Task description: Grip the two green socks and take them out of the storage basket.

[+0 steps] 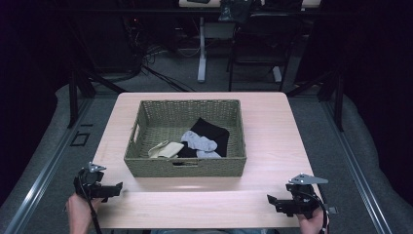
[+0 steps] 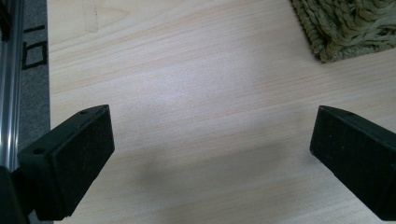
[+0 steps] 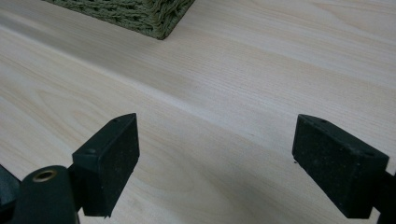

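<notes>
A woven olive basket (image 1: 146, 165) stands in the middle of the light wooden table (image 1: 272, 141). Inside it lie a black cloth (image 1: 214, 134), a grey sock (image 1: 197, 141) and a cream sock (image 1: 164, 148). My left gripper (image 1: 117, 187) rests at the table's front left corner, held by a hand, with its jaws wide apart and nothing between them. At the front right corner my right gripper (image 1: 270, 201) is likewise open and empty. In the left gripper view (image 2: 212, 149) a corner of the basket (image 2: 345, 28) shows at the top right. The right gripper view (image 3: 215, 154) has the basket's corner (image 3: 140, 14) at the top left.
Bare tabletop lies between the grippers and in front of the basket. A table leg (image 1: 201, 48) and a dark chair (image 1: 258, 44) stand behind the table on the grey floor. Metal rails (image 1: 44, 170) run along both sides of the table.
</notes>
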